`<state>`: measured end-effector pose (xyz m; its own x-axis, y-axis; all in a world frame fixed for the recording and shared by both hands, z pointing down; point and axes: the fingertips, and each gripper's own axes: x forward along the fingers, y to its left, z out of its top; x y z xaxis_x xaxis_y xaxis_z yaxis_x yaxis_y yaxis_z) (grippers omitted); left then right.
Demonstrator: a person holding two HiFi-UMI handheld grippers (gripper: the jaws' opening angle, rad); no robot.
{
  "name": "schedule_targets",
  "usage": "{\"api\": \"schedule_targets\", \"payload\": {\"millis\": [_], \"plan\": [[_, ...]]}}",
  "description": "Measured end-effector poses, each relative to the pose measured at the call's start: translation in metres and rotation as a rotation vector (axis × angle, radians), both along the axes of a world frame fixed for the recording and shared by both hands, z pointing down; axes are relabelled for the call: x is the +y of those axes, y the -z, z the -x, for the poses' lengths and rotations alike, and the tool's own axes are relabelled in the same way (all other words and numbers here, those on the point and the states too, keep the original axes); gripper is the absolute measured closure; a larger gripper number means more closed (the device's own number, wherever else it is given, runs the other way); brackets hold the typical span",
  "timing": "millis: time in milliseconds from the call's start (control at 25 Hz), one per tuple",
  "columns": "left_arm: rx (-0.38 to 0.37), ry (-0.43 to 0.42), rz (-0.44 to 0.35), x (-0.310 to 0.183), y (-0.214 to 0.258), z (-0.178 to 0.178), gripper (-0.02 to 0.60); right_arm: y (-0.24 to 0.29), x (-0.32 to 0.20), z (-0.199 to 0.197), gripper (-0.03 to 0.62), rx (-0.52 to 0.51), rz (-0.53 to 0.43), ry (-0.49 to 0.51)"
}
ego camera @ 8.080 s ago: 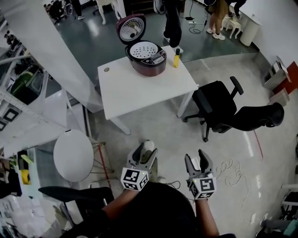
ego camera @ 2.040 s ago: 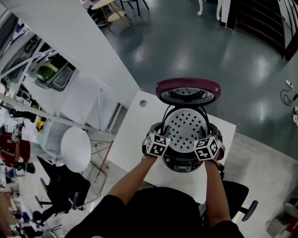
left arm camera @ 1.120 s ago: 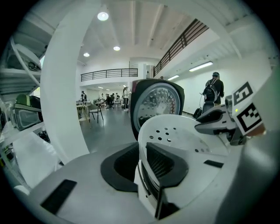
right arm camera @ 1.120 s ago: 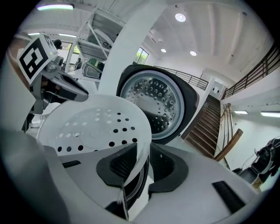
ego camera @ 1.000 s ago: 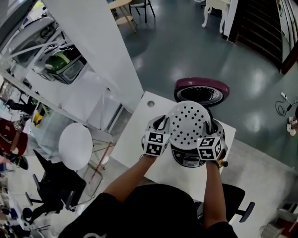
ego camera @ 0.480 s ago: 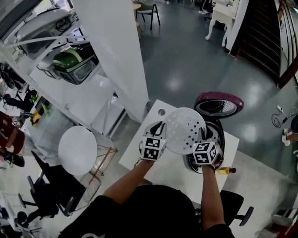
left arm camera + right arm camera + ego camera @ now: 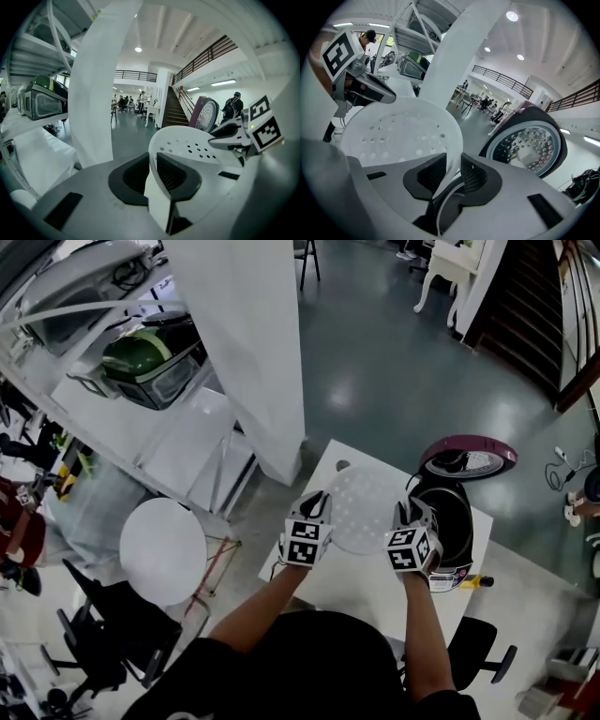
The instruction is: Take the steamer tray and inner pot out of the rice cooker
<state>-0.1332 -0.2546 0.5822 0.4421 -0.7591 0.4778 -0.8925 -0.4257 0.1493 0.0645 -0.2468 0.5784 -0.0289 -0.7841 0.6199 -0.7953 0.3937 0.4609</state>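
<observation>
The white perforated steamer tray point(image 7: 360, 509) hangs in the air over the white table point(image 7: 361, 587), left of the rice cooker point(image 7: 448, 532). My left gripper point(image 7: 319, 505) is shut on the tray's left rim, and my right gripper point(image 7: 407, 516) is shut on its right rim. In the left gripper view the tray's rim point(image 7: 154, 159) runs between the black pads. The right gripper view shows the tray point(image 7: 401, 136) pinched the same way, with the cooker's open maroon lid point(image 7: 529, 143) behind. The cooker's dark opening is uncovered; I cannot make out the inner pot.
A yellow bottle point(image 7: 473, 582) lies on the table beside the cooker. A wide white pillar point(image 7: 248, 343) stands just past the table's far left corner. A round white stool point(image 7: 162, 549) and black chairs point(image 7: 103, 652) are on the floor to the left.
Both grippers have carried the steamer tray up out of the cooker and leftward, clear of its opening. The view has shifted with them.
</observation>
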Motion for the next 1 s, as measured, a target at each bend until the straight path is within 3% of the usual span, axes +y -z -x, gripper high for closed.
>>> {"api": "schedule_targets", "payload": {"millis": [280, 720, 1000], "plan": [[-0.003, -0.023, 0.069, -0.010, -0.044, 0.029, 0.534, -0.042, -0.004, 0.028, 0.508, 0.008, 0.077, -0.035], [-0.126, -0.113, 0.183, -0.023, -0.142, 0.051, 0.535, -0.141, 0.000, 0.053, 0.510, -0.042, 0.197, -0.132], [-0.189, -0.120, 0.256, -0.020, -0.210, 0.055, 0.535, -0.207, 0.004, 0.058, 0.511, -0.043, 0.266, -0.155]]}}
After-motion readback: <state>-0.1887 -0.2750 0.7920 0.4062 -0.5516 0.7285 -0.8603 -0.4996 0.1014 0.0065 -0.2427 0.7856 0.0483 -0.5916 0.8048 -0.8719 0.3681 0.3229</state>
